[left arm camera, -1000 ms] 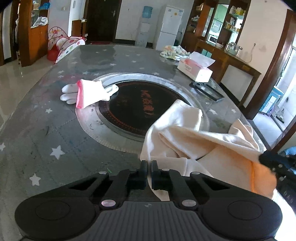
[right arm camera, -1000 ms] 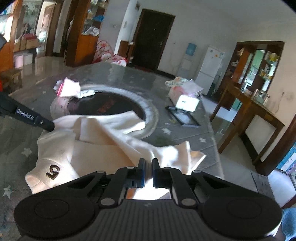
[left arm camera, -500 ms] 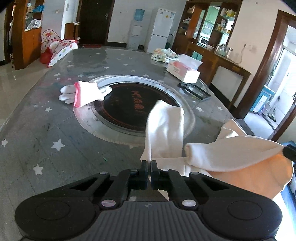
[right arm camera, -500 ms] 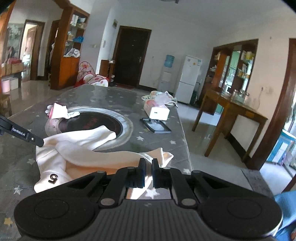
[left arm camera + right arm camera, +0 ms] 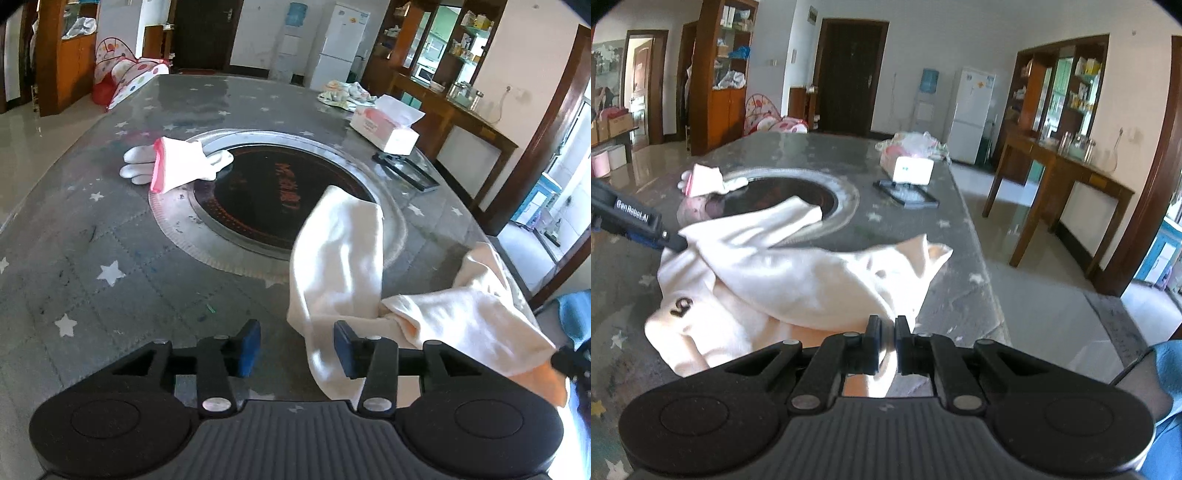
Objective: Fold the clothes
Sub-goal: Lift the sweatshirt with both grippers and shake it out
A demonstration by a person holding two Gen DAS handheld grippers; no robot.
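Observation:
A cream garment [image 5: 340, 258] lies crumpled on the near right of the grey star-patterned table [image 5: 110, 236], one sleeve reaching over the round inset. In the right wrist view the garment [image 5: 798, 273] shows a dark "5" mark [image 5: 681, 305]. My left gripper [image 5: 295, 343] has its jaws opening; the garment's edge hangs between them beside the right pad, and neither pad presses on it. My right gripper [image 5: 888, 332] is shut on a fold of the garment near the table's right edge. That fold is lifted and stretched.
A white glove with a pink cuff [image 5: 177, 164] lies at the left rim of the round black hotplate [image 5: 266, 192]. Farther back are a tissue box [image 5: 384, 127], a flat black tray [image 5: 406, 168] and a bundle of cloth [image 5: 343, 94]. The table's edge drops off on the right.
The left jaws went from shut on the garment to apart, releasing it. The right gripper has drawn its fold of the garment out to the right.

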